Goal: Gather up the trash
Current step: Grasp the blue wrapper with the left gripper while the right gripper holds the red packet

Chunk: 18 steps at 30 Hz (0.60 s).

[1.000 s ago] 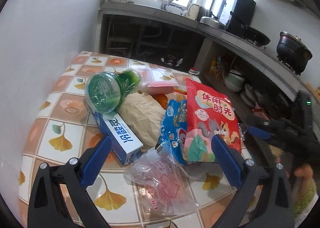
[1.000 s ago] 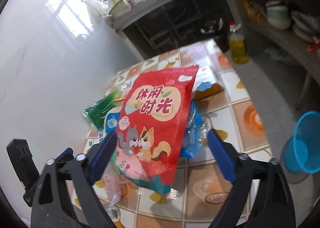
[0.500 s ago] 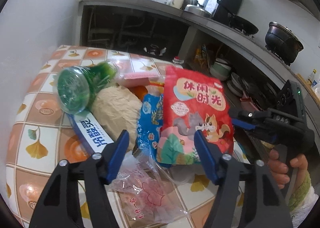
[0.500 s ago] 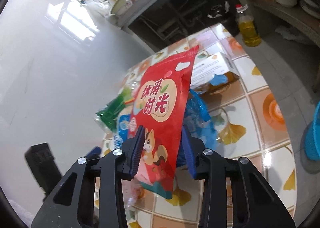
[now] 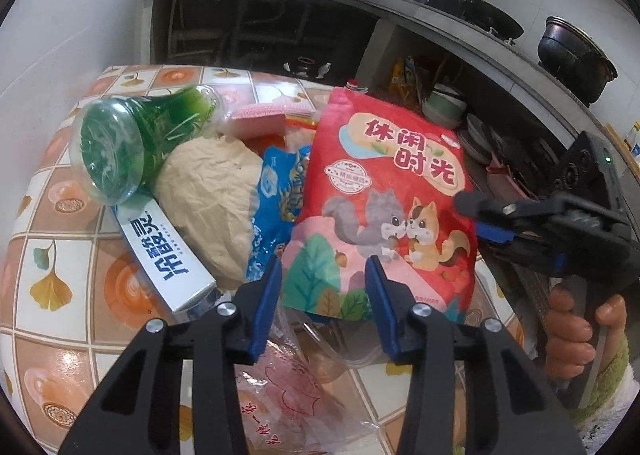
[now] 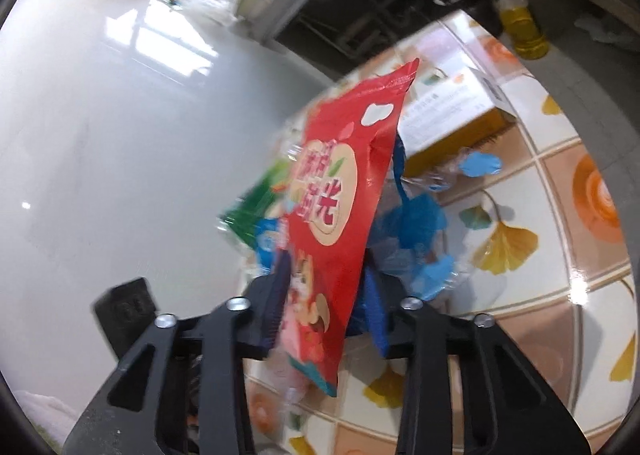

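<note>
A red snack bag point(image 5: 384, 183) with squirrels printed on it stands upright on a heap of trash on the tiled table point(image 5: 60, 255). My left gripper point(image 5: 324, 295) is closing, its blue pads on either side of the bag's lower left corner and not squeezing it. In the right wrist view the same red bag point(image 6: 344, 183) is seen edge-on between the closing pads of my right gripper point(image 6: 326, 275), which pinch its lower part. The left wrist view shows the right gripper point(image 5: 476, 221) clamped on the bag's right edge.
The heap holds a green plastic bottle point(image 5: 132, 143), a white carton point(image 5: 164, 251), a beige lump point(image 5: 212, 195), a blue wrapper point(image 5: 280, 191) and a clear pink-printed bag point(image 5: 288, 395). A cardboard box point(image 6: 452, 111) lies farther back. An oil bottle point(image 6: 520, 27) stands on the floor.
Both grippers' jaws have narrowed from wide open. The left one came closer to the red bag's bottom corner. The right one closed in on the bag's edge and tilted.
</note>
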Each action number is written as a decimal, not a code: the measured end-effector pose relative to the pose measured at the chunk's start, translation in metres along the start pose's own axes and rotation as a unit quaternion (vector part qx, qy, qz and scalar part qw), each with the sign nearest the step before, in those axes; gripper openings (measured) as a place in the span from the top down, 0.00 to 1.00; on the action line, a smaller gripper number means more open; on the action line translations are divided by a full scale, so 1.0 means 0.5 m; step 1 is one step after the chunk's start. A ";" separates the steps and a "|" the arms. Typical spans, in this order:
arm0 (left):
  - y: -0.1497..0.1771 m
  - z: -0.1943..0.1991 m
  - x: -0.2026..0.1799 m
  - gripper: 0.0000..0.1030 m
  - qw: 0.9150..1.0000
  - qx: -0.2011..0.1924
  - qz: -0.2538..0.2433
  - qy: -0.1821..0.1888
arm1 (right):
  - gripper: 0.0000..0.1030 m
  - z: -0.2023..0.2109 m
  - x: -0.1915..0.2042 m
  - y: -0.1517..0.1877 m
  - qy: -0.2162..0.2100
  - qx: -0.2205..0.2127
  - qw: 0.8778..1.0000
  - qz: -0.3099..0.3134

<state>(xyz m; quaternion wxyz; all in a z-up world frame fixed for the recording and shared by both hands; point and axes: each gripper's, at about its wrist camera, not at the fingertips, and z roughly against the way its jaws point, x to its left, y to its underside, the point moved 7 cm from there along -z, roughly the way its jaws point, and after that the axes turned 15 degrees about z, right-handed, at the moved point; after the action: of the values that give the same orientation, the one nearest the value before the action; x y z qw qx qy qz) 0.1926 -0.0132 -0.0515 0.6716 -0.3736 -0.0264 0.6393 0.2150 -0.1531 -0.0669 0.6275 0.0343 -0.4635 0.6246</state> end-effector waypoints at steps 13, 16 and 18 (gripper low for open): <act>-0.032 0.088 0.004 0.59 0.998 -0.051 0.007 0.042 | 0.96 0.047 0.011 -0.031 -0.091 -0.044 0.994 -0.032; -0.035 0.112 0.020 0.59 0.997 -0.063 0.010 0.042 | 0.96 0.085 0.005 -0.039 -0.096 -0.063 0.993 -0.033; -0.031 0.122 0.029 0.59 0.997 -0.063 0.007 0.040 | 0.96 0.115 0.001 -0.046 -0.103 -0.079 0.991 -0.036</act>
<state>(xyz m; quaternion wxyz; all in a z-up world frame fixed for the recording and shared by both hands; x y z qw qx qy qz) 0.1769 0.0296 -0.0059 0.6429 -0.4406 -0.0378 0.6254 0.2025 -0.1935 -0.0218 0.5995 0.0653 -0.5718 0.5562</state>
